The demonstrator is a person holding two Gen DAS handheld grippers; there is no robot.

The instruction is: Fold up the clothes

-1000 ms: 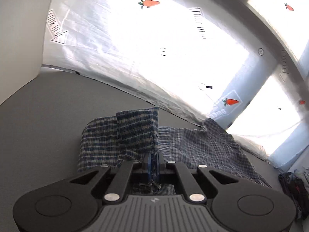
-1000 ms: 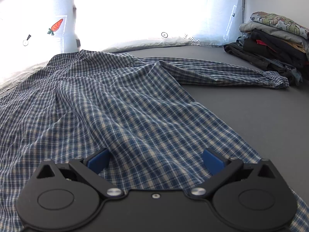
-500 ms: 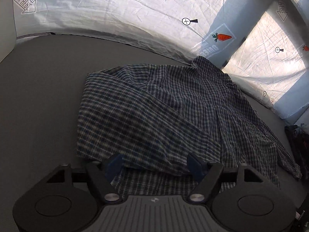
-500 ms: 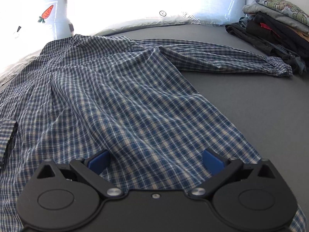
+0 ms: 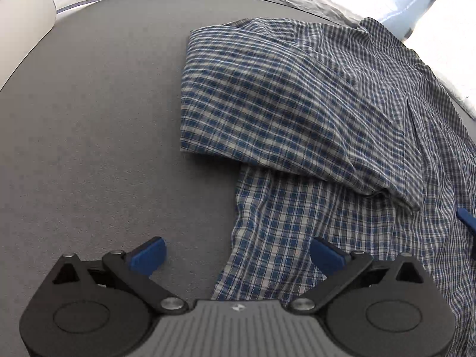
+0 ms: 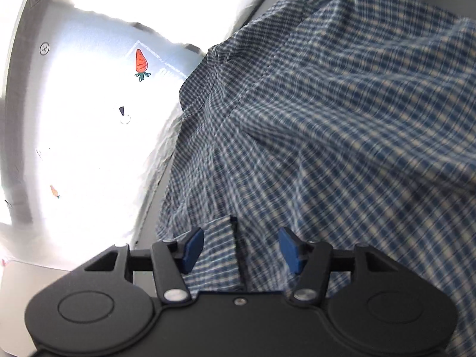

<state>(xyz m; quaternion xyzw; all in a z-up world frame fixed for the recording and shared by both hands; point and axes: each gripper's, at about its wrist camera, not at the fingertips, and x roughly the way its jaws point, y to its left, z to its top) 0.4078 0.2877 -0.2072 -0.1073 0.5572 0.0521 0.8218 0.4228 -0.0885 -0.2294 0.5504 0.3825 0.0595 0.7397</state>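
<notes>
**Ana:** Grey felt-like tabletop (image 5: 89, 125) all round, with a bright white printed sheet (image 6: 89, 125) carrying small carrot pictures along the far edge. Where does the garment lie?

**Ben:** On that tabletop. It is a blue-and-white checked cotton shirt (image 5: 297, 232), spread out, with one part, a sleeve or side panel, I can't say which, laid across the body as a flat folded flap (image 5: 261, 101). The collar end points toward the sheet.

**Ana:** And the claws?

**Ben:** The left gripper (image 5: 238, 253) stands wide apart and holds nothing; one blue pad is over bare tabletop, the other over the hem edge of the shirt. The right gripper (image 6: 241, 248) is also parted, hanging close over a cuff-like edge with a slit (image 6: 235, 238). Cloth lies between its pads, but they have not closed on it. The picture there is blurred, so whether the pads touch the cloth I can't tell.

**Ana:** How would the shirt handle?

**Ben:** I'd judge it light, thin and limp. It creases readily and will sag from any single pinch, so a lifted corner would drag the rest. Not slippery on that matte surface, more likely to cling and bunch.

**Ana:** Where to take hold?

**Ben:** At doubled or stitched edges: cuff, hem, shoulder seam. Those give the pads some thickness, and two spaced holds keep an edge straight.
</notes>
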